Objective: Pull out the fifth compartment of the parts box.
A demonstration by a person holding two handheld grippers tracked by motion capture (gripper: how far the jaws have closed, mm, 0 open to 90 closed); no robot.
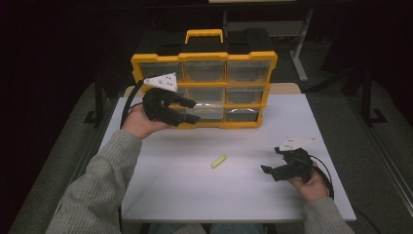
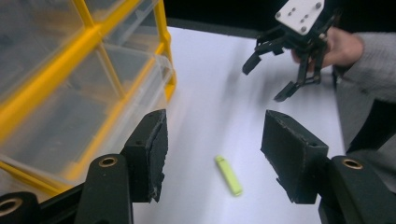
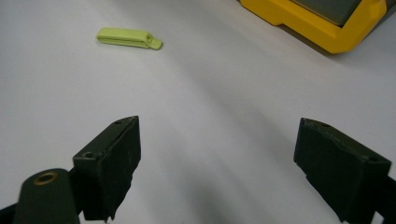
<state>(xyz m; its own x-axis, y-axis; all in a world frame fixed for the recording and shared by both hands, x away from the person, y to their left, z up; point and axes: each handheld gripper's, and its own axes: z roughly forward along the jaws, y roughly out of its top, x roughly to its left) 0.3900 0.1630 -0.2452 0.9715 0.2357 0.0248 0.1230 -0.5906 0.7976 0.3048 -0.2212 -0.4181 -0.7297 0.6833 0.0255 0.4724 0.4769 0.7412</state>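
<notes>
Hovering just beside the yellow organizer case (image 1: pixel 203 57), the left tool (image 1: pixel 191 110) was spread and empty; the right tool (image 1: pixel 271 164), also released, waited well apart. Between them the green clip (image 1: pixel 218 161) lay flat on the desk (image 1: pixel 195 195), likely to skid if pinched carelessly.

I take this for a lab or workshop: at frame centre I see a bare white table (image 1: pixel 195 195), a yellow parts organiser (image 1: pixel 204 90) standing upright on it, and dark surroundings with metal stand legs (image 1: pixel 298 61) upper right.
</notes>
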